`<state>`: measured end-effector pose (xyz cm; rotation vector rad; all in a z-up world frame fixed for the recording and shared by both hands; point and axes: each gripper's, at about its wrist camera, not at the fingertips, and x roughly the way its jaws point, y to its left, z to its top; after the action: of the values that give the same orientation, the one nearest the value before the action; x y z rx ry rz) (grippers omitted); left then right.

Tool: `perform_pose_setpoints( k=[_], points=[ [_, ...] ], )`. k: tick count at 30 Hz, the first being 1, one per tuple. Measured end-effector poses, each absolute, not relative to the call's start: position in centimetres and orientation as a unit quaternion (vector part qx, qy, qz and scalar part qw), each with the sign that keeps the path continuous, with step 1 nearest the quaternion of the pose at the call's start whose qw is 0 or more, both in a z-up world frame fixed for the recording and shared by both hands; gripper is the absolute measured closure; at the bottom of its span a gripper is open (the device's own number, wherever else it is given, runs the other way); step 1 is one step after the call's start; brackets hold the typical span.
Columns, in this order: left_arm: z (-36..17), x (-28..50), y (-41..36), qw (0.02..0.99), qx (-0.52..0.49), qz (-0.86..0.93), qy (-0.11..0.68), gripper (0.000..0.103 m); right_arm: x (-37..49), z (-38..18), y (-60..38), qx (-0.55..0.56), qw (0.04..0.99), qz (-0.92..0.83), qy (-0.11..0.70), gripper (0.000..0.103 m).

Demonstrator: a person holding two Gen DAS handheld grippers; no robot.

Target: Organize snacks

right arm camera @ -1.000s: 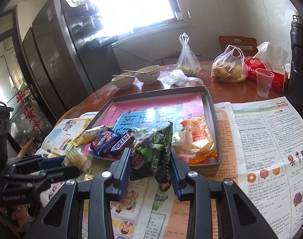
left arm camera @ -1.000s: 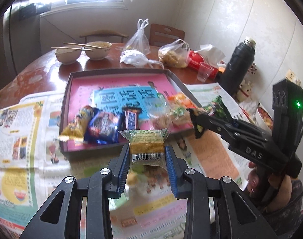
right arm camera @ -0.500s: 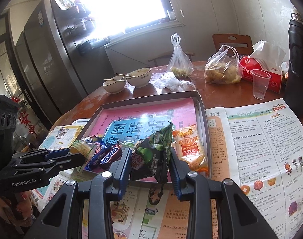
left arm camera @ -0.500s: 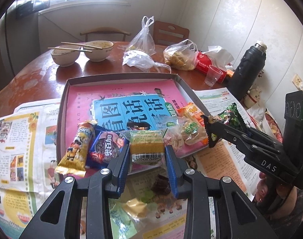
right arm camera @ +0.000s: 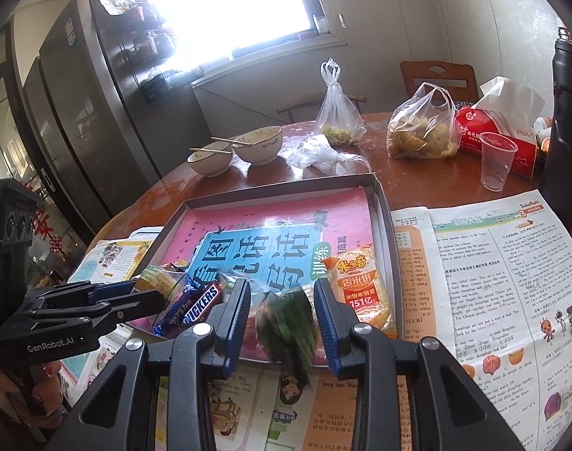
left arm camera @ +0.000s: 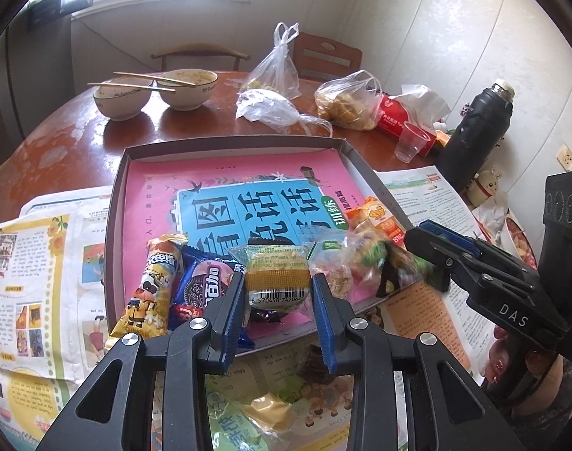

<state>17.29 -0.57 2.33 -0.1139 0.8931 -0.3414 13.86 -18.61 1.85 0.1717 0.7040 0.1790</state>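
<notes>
Left gripper (left arm camera: 278,295): closed on small clear-wrapped yellow cake packet with barcode label (left arm camera: 277,276), blue pads pressing its two sides; held over the near edge of the shallow grey cardboard box lined with a pink and blue book cover (left arm camera: 225,142).

Right gripper (right arm camera: 282,310): spread apart, touching nothing; blurred green foil snack bag (right arm camera: 286,329) between the jaws, apparently dropping free over the box's near rim.

Cake packet handling: light, soft, crushable; slick film. Best pinched across the firm middle, gently, as now; wrapper ends too flimsy.

Green bag handling: light, crinkly, probably air-filled; liable to slide or bounce on landing. Best retaken mid-body if it ends outside.

Already in box: blue chocolate bar wrapper (right arm camera: 195,302), orange rice-cracker pack (right arm camera: 359,287), yellow cartoon-printed snack tube (left arm camera: 152,285).

Still out: one small yellow wrapped piece (left arm camera: 269,409) on printed newspaper (left arm camera: 34,263).
</notes>
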Motion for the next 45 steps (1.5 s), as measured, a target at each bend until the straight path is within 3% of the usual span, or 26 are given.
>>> perform_pose_setpoints(
  k=[17,19,24,28,37,45],
  points=[
    [0.4,18.5,-1.2,0.873,-0.057,-0.176,0.451,0.067,12.3,-0.4,-18.3,0.044,0.922,0.109,0.37,0.067],
    [0.2,18.5,-1.2,0.872,-0.057,-0.174,0.454,0.067,11.3,-0.8,-18.2,0.04,0.917,0.112,0.38,0.063],
    [0.1,18.4,-1.1,0.87,-0.057,-0.172,0.459,0.067,9.5,-2.0,-17.0,0.02,0.909,0.128,0.395,0.04],
    [0.2,18.1,-0.9,0.872,-0.055,-0.17,0.456,0.067,8.9,-3.4,-16.1,0.014,0.903,0.117,0.412,0.033],
    [0.4,17.6,-0.7,0.874,-0.056,-0.166,0.454,0.067,8.6,-5.2,-13.9,-0.002,0.904,0.115,0.412,0.032],
    [0.3,18.1,-0.7,0.873,-0.059,-0.164,0.455,0.067,8.5,-5.4,-13.3,-0.038,0.912,0.105,0.394,0.054]
  ],
)
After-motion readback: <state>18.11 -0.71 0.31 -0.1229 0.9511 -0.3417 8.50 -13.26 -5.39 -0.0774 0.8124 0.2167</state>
